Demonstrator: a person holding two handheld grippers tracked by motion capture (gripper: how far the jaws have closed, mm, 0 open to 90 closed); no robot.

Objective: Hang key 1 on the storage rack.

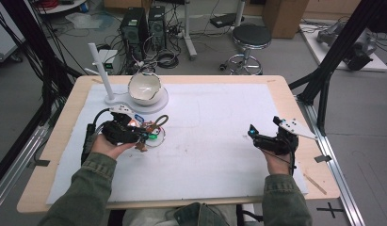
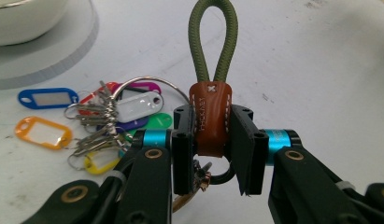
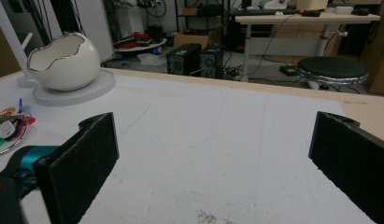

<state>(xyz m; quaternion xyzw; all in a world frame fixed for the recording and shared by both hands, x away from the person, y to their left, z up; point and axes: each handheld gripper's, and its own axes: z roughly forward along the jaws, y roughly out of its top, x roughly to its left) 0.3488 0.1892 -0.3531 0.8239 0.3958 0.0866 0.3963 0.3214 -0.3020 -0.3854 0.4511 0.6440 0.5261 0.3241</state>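
A bunch of keys with coloured plastic tags (image 2: pixel 42 132) hangs on a large wire ring, joined to a brown leather fob (image 2: pixel 211 122) with a green cord loop (image 2: pixel 213 42). My left gripper (image 2: pixel 211 154) is shut on the leather fob, with the loop sticking out past the jaws. In the high view the left gripper (image 1: pixel 143 135) sits left of centre with the key bunch (image 1: pixel 154 133) at its tips, just above the white mat. My right gripper (image 1: pixel 262 129) hovers at the right, open (image 3: pixel 213 158), with nothing between its pads.
A white egg-shaped bowl (image 1: pixel 144 88) stands on a round white base (image 1: pixel 159 104) at the back left, beside a white upright post (image 1: pixel 100 70). The white mat (image 1: pixel 210 141) covers the wooden table. A stool and computer towers stand on the floor beyond.
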